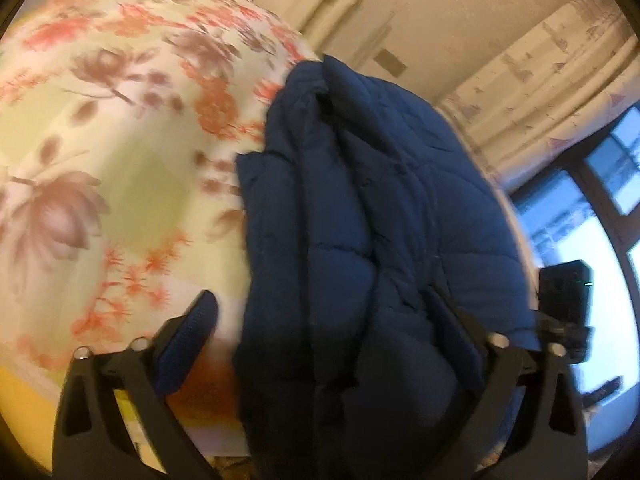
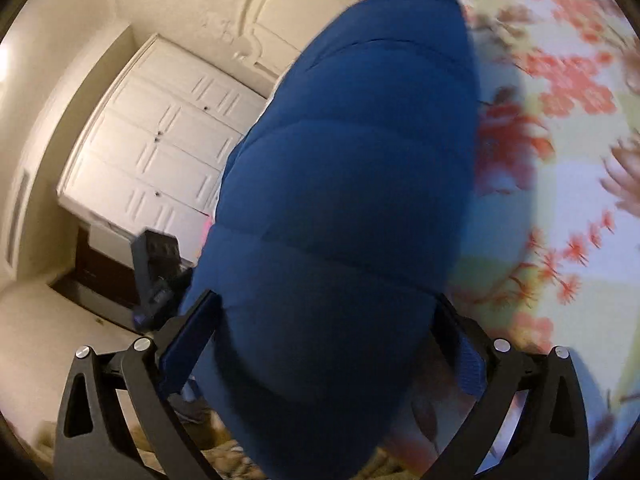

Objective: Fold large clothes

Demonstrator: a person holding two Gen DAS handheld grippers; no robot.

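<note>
A navy quilted puffer jacket (image 1: 360,216) hangs bunched in front of the floral bedsheet (image 1: 120,128). My left gripper (image 1: 324,312) has its jaws wide apart; the jacket fills the gap and covers the right finger, while the left finger (image 1: 188,340) is bare. In the right wrist view the jacket (image 2: 344,184) is a thick padded roll between the wide-set fingers of my right gripper (image 2: 328,316). Both fingers press its sides. The other gripper's body shows at the left of that view (image 2: 154,272).
The bed with its floral sheet (image 2: 560,160) lies beside the jacket. A white wardrobe (image 2: 160,148) stands at the left in the right wrist view. Curtains (image 1: 540,92) and a window (image 1: 580,220) are at the right in the left wrist view.
</note>
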